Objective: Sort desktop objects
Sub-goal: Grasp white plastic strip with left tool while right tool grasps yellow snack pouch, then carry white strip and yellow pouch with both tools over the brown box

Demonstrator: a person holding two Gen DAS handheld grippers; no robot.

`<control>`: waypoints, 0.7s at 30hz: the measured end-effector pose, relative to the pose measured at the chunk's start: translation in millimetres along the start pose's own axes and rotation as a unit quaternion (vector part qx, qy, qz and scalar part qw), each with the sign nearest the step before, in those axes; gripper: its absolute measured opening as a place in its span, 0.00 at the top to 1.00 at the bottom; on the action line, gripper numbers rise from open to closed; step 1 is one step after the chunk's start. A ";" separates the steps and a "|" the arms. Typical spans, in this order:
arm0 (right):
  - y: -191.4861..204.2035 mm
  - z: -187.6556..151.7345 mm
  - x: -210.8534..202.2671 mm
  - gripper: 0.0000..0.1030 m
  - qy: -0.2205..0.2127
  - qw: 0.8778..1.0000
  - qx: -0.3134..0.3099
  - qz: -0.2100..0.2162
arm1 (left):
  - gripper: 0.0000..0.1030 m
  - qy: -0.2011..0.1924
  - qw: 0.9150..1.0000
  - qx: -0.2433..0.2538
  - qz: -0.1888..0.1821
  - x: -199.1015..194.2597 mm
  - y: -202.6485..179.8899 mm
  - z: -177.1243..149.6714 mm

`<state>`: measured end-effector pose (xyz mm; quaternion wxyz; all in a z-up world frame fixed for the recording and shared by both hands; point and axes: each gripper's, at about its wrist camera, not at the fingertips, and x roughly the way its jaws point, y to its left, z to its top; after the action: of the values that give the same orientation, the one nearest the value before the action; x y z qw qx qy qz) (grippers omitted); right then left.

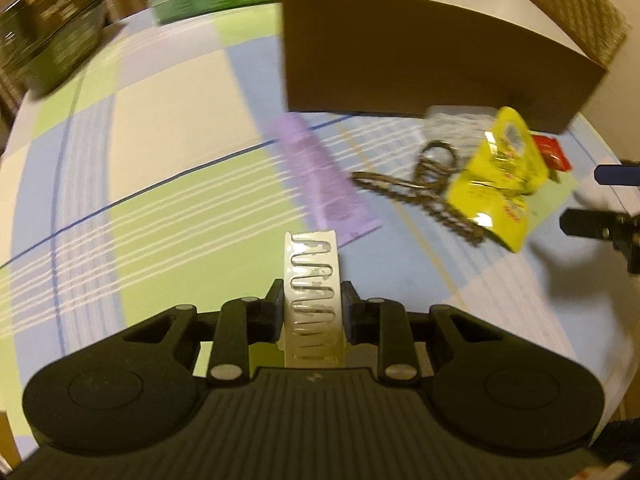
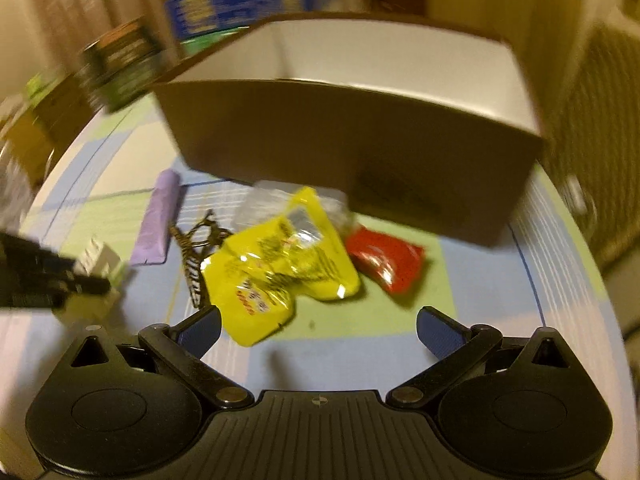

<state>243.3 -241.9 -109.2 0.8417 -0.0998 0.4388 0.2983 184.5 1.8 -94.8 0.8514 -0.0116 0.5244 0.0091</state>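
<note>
**Left tool clamped, right tool spread**

The left tool (image 1: 310,312) is pointing steeply down toward the table, its jaws pressing together on a white strip of clips (image 1: 313,292) that is standing up between the pads. The right tool (image 2: 319,330) is tilting downward too, its blue-padded fingers (image 2: 438,334) standing wide apart and gripping nothing.

worktop cloth (image 1: 168,128): showing green, blue, cream plaid
pouch (image 2: 280,264) ahead of right claw (image 2: 318,330): glinting yellow
packet (image 2: 386,260): showing red
tube (image 1: 320,176): looking lilac
box (image 2: 360,152): showing brown
</note>
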 end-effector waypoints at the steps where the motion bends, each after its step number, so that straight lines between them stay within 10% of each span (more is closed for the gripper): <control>1: 4.4 -0.1 3.6 0.02 -0.001 1.000 -0.023 0.002 | 0.77 0.000 1.000 -0.008 0.003 -0.5 5.1 -0.9; 11: 36.8 -5.5 36.0 0.02 -0.020 0.977 -0.210 0.005 | 0.77 0.000 0.999 -0.035 0.016 -2.8 24.0 -5.0; 21: 46.2 -5.0 70.7 0.02 -0.012 0.965 -0.262 0.004 | 0.77 0.010 0.999 -0.036 0.020 0.6 24.0 -4.6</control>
<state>243.6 -177.7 -164.3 0.7898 -0.3116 0.3360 0.4077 180.0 25.7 -97.6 0.8449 -0.0314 0.5321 0.0449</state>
